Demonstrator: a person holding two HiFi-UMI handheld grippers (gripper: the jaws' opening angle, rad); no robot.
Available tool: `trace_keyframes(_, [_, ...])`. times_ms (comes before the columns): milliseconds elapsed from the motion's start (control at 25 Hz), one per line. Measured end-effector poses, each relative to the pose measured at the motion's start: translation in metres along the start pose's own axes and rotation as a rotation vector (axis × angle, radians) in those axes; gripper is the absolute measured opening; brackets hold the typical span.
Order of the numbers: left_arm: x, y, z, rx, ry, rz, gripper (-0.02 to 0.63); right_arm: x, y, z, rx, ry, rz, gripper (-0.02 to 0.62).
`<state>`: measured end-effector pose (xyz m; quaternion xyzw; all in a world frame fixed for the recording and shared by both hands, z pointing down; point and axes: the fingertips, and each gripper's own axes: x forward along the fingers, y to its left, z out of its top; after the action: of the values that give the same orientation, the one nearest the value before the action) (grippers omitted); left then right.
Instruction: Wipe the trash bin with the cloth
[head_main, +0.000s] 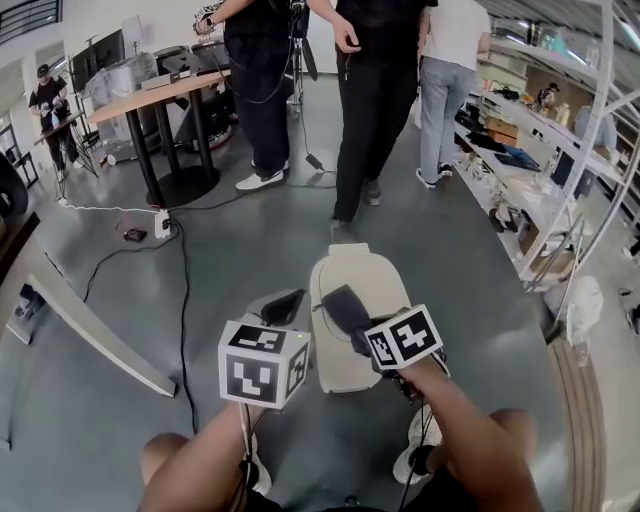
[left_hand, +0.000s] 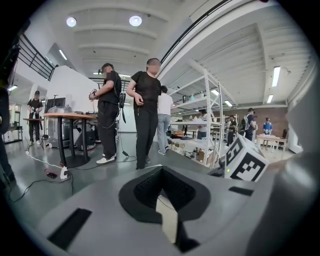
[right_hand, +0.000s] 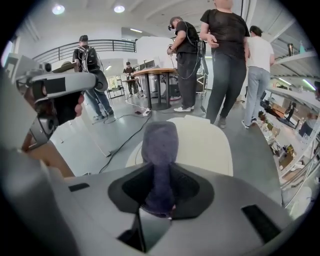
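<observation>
While the right gripper (right_hand: 159, 194) pinches a dark grey cloth (right_hand: 160, 142) between its jaws, the cloth's free end sticks out ahead of the tips, over the lid of the cream trash bin (right_hand: 210, 145). Whether cloth and lid touch cannot be told. From the head view the bin (head_main: 352, 275) stands on the grey floor directly beyond both tools. The left gripper (head_main: 283, 307) hangs just beside the bin's left edge, close to the right gripper (head_main: 356, 330). The left gripper's jaws (left_hand: 161, 192) are drawn narrow with nothing between them. A black cable (head_main: 183, 300) runs along the floor to the left gripper's left, and people (head_main: 375, 100) stand well beyond the bin.
</observation>
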<state>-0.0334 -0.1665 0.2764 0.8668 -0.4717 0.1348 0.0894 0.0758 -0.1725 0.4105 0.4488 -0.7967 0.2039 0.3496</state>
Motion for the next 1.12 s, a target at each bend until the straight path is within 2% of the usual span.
trace_keyframes(640, [0.0,-0.021,0.008,-0.002,-0.018,-0.006,-0.003,-0.029,-0.058,-0.036,0.125,-0.006,-0.097,0.101])
trace_keyframes(880, [0.001,-0.021,0.008,0.007,-0.019,0.002,-0.002,-0.033,-0.066,-0.04,0.078,-0.01,-0.159,0.101])
trace_keyframes(1120, [0.003,-0.023,0.005,0.022,-0.009,0.0,-0.003,-0.035,-0.065,-0.037,0.123,-0.048,-0.133,0.101])
